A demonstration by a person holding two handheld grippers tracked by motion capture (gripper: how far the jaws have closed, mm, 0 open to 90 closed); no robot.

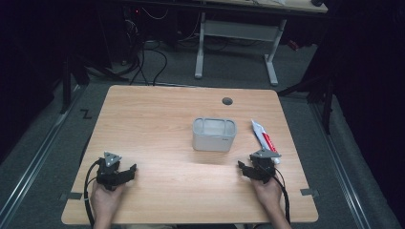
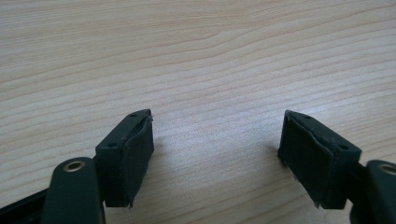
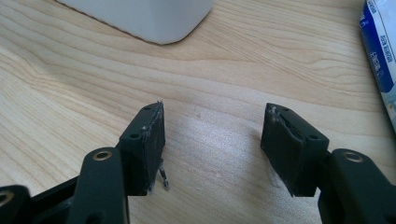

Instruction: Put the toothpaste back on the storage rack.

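Note:
A white box-shaped container (image 1: 214, 134) stands at the middle of the wooden table (image 1: 157, 119). A white toothpaste tube (image 1: 264, 139) with red and blue print lies to its right. My left gripper (image 1: 125, 172) rests low on the table at the near left, jaws open over bare wood (image 2: 217, 135). My right gripper (image 1: 247, 168) sits at the near right, just in front of the tube, open with nothing between its pads (image 3: 214, 128). In the right gripper view the container's corner (image 3: 144, 16) is ahead on the left and the tube (image 3: 380, 51) at the right edge.
A round cable hole (image 1: 227, 101) sits near the table's far edge. Beyond the table stand a white desk frame (image 1: 239, 38) and loose cables on the dark floor. Dark stands flank both sides.

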